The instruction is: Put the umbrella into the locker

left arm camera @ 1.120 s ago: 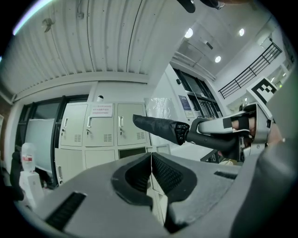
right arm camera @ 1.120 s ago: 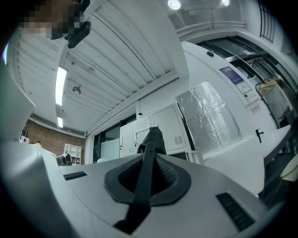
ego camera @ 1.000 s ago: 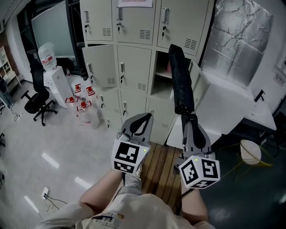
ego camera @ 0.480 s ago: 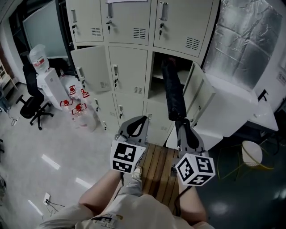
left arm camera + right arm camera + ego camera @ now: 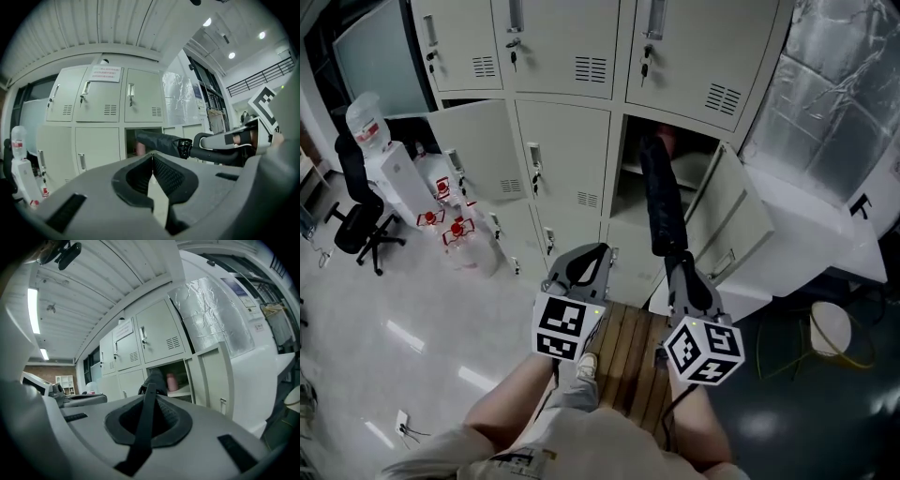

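The black folded umbrella [image 5: 661, 206] sticks out level from my right gripper [image 5: 675, 258], which is shut on its handle end. Its far end reaches into the open locker compartment [image 5: 630, 187], beside a pink thing [image 5: 664, 141] on the shelf. In the right gripper view a black strap lies between the closed jaws of the right gripper [image 5: 150, 392], with the umbrella [image 5: 154, 377] beyond. My left gripper [image 5: 600, 249] hangs beside it to the left, shut and empty. In the left gripper view its pads [image 5: 159, 171] meet, and the umbrella [image 5: 159, 143] crosses toward the opening.
The compartment's door [image 5: 727, 220] stands open to the right. Another locker door [image 5: 473, 150] hangs open at left. A water dispenser [image 5: 394, 173], water bottles [image 5: 455, 230] and an office chair [image 5: 352, 211] stand at left. A wooden slat platform [image 5: 628, 347] lies underfoot; a white table [image 5: 825, 234] at right.
Both grippers have moved toward the lockers and a little down. The umbrella's far end, earlier in front of the open compartment, now sits inside its opening.
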Tool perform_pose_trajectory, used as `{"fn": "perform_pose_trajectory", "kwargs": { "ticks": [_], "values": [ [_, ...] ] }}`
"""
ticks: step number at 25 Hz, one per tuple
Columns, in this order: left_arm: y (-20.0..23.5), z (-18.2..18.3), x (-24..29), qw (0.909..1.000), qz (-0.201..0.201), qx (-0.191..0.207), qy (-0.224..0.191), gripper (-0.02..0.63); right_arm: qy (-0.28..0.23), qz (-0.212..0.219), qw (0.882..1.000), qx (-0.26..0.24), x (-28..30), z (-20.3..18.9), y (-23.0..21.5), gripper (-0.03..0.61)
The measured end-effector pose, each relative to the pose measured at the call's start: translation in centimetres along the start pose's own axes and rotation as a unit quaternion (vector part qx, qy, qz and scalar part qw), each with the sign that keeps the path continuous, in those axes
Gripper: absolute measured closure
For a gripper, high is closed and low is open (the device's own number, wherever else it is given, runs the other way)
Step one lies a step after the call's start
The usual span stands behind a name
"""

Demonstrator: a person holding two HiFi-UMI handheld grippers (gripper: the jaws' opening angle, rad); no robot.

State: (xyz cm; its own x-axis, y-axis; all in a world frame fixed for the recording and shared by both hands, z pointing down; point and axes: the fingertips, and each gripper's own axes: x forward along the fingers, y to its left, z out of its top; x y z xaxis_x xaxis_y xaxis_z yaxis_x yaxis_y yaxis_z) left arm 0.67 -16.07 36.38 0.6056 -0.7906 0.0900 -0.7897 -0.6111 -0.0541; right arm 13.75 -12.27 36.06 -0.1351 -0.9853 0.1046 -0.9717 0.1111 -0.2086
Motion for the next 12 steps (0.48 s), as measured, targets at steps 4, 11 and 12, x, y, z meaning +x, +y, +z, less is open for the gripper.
{"fn": "perform_pose_trajectory", "kwargs": {
  "ticks": [4,11,12],
  "values": [
    [2.1,0.1,3.0,1.0,-0.008,-0.002,-0.001,0.603,0.004,-0.015,1.0,0.001,4.0,0.0,-0.6,0.565],
    [6.2,0.2,8.5,0.9997,-0.023,-0.007,0.001,0.603,0.019,-0.027,0.999,0.002,11.3,0.2,-1.3,0.563],
    [6.7,0.2,9.2,0.9997,-0.025,-0.008,0.0,0.603,0.02,-0.028,0.999,0.003,12.3,0.2,-1.4,0.563]
  ]
}}
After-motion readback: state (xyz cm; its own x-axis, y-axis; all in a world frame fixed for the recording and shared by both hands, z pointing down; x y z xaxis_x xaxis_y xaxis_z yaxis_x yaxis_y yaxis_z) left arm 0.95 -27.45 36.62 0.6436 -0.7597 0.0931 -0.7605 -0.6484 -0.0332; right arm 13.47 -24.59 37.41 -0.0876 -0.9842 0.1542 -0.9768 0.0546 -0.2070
